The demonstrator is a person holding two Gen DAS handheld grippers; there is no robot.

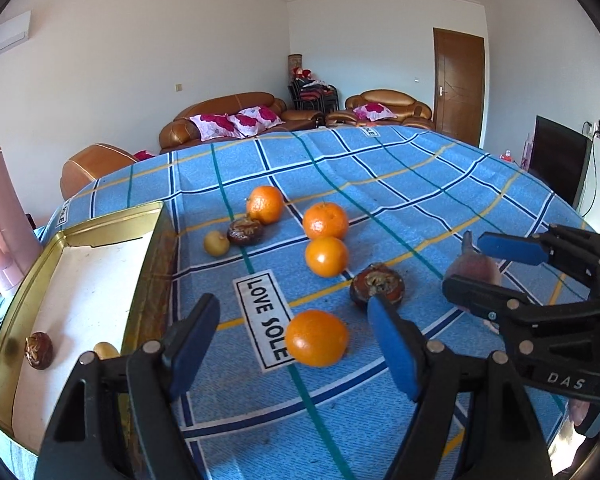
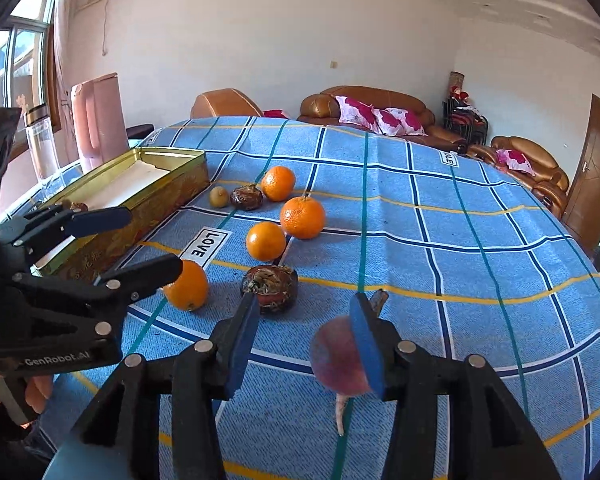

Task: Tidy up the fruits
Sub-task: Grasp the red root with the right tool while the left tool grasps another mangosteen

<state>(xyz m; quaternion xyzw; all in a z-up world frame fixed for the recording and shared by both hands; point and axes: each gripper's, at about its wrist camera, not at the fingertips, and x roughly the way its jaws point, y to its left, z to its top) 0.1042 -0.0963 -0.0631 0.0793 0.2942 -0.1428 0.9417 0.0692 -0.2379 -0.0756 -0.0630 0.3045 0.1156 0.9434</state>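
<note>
On table's left edge, tin (image 1: 100, 232) holds two fruits, maybe more; oranges (image 1: 326, 256) remain, both grippers' jaws wide.

We are in a home living room: brown leather sofas (image 1: 236, 114) with floral cushions (image 1: 244, 122), a wooden door (image 1: 458, 84).

A tabletop (image 1: 420, 184) under a blue checked cloth (printed "LOVE SOLE") carries a gold tin (image 1: 148, 264), four oranges (image 1: 326, 256), two dark brown fruits (image 1: 377, 285), one small yellow fruit (image 1: 216, 243) and a reddish fruit (image 2: 336, 356).
</note>
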